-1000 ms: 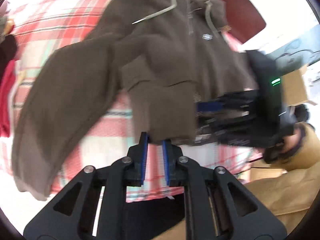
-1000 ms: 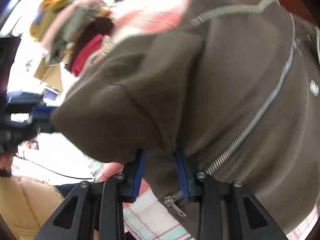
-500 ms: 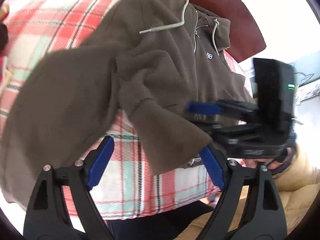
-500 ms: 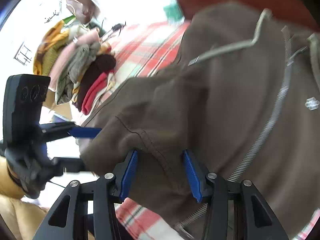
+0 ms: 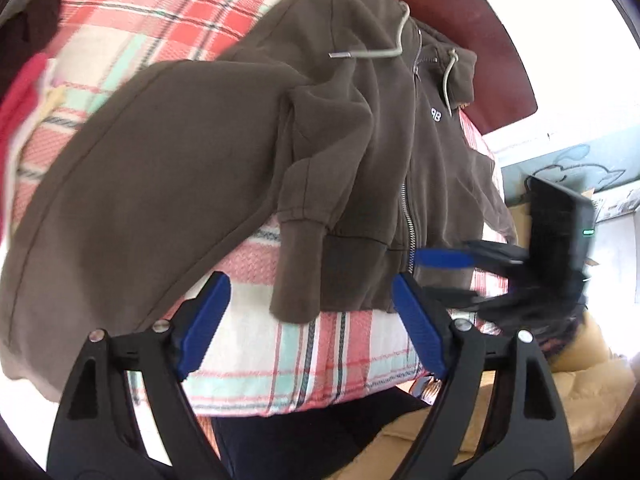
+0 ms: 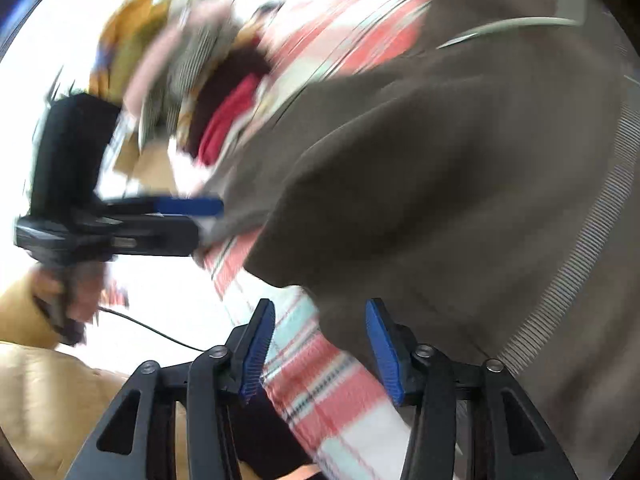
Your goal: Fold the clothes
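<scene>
We have a brown zip-up hoodie (image 5: 224, 168) spread across a red, white and mint plaid blanket (image 5: 304, 356), filling the middle of the left wrist view and the whole right half of the right wrist view. We judge it thick, soft fleece: limp, a bit heavy for cloth, not slippery and not fragile, so it should drape and sag wherever we lift it and hold a crease only loosely. Its long axis runs from the hood at the upper right of the left view down to the ribbed hem at lower centre, with the zipper (image 5: 409, 216) tracing that line; one long sleeve (image 5: 120, 216) slants from centre to the lower left edge, and the other sleeve lies folded across the chest, its cuff (image 5: 298, 280) hanging over the hem. We would pinch the firm seamed parts: cuff, hem band or shoulder seam, not the loose middle. Our left gripper (image 5: 308, 320) stands wide, holding nothing, with the cuff just beyond its tips. Our right gripper (image 6: 320, 344) also stands apart and empty in a blurred view, close under the hoodie's edge. A pile of other clothes (image 6: 188, 76) sits upper left there.
</scene>
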A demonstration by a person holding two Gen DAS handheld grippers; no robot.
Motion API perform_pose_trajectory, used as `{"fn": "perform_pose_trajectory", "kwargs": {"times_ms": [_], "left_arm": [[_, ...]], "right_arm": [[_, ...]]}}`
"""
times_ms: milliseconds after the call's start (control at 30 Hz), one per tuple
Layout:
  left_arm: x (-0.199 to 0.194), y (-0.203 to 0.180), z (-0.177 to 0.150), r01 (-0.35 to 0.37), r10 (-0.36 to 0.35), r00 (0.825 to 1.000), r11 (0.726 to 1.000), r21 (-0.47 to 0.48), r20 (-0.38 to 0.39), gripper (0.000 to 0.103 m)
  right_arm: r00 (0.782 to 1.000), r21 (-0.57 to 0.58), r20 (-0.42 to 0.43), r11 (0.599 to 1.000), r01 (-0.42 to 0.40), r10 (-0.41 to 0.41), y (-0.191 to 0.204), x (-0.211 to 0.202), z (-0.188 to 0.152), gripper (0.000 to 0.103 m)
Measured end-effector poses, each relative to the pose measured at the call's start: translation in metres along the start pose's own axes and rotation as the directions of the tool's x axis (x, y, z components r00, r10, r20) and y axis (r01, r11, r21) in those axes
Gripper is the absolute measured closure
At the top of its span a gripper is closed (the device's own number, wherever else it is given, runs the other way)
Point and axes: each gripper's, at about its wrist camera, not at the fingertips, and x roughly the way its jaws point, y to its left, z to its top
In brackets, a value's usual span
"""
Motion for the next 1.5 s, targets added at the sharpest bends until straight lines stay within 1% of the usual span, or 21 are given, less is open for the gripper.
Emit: {"fn": "perform_pose_trajectory", "kwargs": {"times_ms": [67,133,267,333,400,600,667,700,767,900,933,967,1000,1067,1100,1167,1233,1367,1433,1467,1500], "left_arm": [[0.016,-0.006,0.005,0.009,-0.008,1.000,1.000,0.016,-0.030,0.019],[0.032,-0.013,0.009,0.034,-0.032,0.997,0.999,0.032,-0.064,0.019],[0.057,-0.021,0.014,0.065,-0.062,0.990,0.998,0.026,-0.123,0.019],[0.067,-0.021,0.017,0.086,-0.084,0.986,0.996,0.009,-0.143,0.019],[0.076,-0.021,0.020,0.106,-0.106,0.981,0.994,-0.008,-0.163,0.019],[0.080,-0.006,0.023,0.173,-0.191,0.972,0.976,-0.131,-0.139,0.019],[0.078,-0.005,0.022,0.154,-0.173,0.976,0.978,-0.144,-0.132,0.027],[0.077,-0.005,0.021,0.132,-0.151,0.979,0.981,-0.142,-0.135,0.032],[0.072,-0.002,0.020,0.104,-0.126,0.982,0.983,-0.151,-0.140,0.063],[0.059,0.000,0.015,0.146,-0.169,0.978,0.974,-0.176,-0.124,0.072],[0.055,-0.002,0.013,0.157,-0.179,0.976,0.973,-0.166,-0.123,0.072],[0.053,-0.003,0.011,0.143,-0.163,0.979,0.977,-0.158,-0.124,0.071],[0.052,-0.004,0.010,0.118,-0.137,0.983,0.982,-0.151,-0.125,0.068],[0.049,-0.005,0.007,0.066,-0.084,0.988,0.988,-0.136,-0.126,0.020],[0.047,-0.004,0.007,0.049,-0.065,0.992,0.989,-0.139,-0.110,0.015],[0.044,-0.004,0.009,0.051,-0.062,0.995,0.989,-0.139,-0.076,0.015],[0.046,-0.006,0.014,0.050,-0.060,0.996,0.990,-0.129,-0.068,0.014],[0.074,-0.014,0.023,0.042,-0.054,0.988,0.995,-0.088,-0.144,0.014],[0.088,-0.019,0.025,0.036,-0.049,0.984,0.997,-0.075,-0.170,0.015],[0.093,-0.023,0.025,0.025,-0.036,0.984,0.998,-0.064,-0.176,0.018],[0.094,-0.025,0.025,0.019,-0.029,0.984,0.998,-0.057,-0.177,0.024]], "right_arm": [[0.995,0.132,0.086,0.990,0.038,-0.050,-0.031,-0.039,-0.024,0.032],[0.981,0.278,0.147,0.957,0.084,-0.129,-0.064,-0.074,-0.054,0.031],[0.937,0.555,0.233,0.827,0.093,-0.261,-0.127,-0.128,-0.126,0.028],[0.927,0.619,0.254,0.783,0.063,-0.276,-0.147,-0.137,-0.151,0.022],[0.938,0.652,0.243,0.757,0.031,-0.249,-0.164,-0.131,-0.166,0.022],[0.967,0.587,0.237,0.807,-0.063,-0.097,-0.182,-0.090,-0.161,0.021],[0.969,0.575,0.233,0.815,-0.076,-0.075,-0.186,-0.077,-0.158,0.024],[0.968,0.573,0.247,0.813,-0.101,-0.053,-0.188,-0.078,-0.159,0.044],[0.964,0.575,0.266,0.802,-0.160,0.002,-0.195,-0.082,-0.160,0.082],[0.968,0.556,0.246,0.813,-0.175,0.040,-0.193,-0.087,-0.155,0.084],[0.967,0.550,0.248,0.814,-0.186,0.054,-0.191,-0.089,-0.155,0.083],[0.969,0.543,0.240,0.820,-0.179,0.053,-0.189,-0.092,-0.155,0.073],[0.974,0.541,0.225,0.827,-0.153,0.032,-0.188,-0.095,-0.156,0.051],[0.972,0.558,0.233,0.822,-0.113,-0.024,-0.190,-0.107,-0.164,0.029],[0.968,0.569,0.249,0.814,-0.119,-0.033,-0.193,-0.109,-0.165,0.028],[0.957,0.594,0.286,0.791,-0.147,-0.037,-0.200,-0.111,-0.172,0.026],[0.957,0.607,0.291,0.775,-0.178,-0.008,-0.206,-0.105,-0.173,0.025],[0.971,0.544,0.230,0.820,-0.177,0.057,-0.198,-0.072,-0.154,0.025],[0.968,0.521,0.234,0.829,-0.202,0.089,-0.193,-0.060,-0.145,0.024],[0.963,0.515,0.249,0.827,-0.225,0.107,-0.191,-0.056,-0.140,0.034],[0.958,0.517,0.259,0.820,-0.244,0.122,-0.191,-0.054,-0.136,0.073]]}}
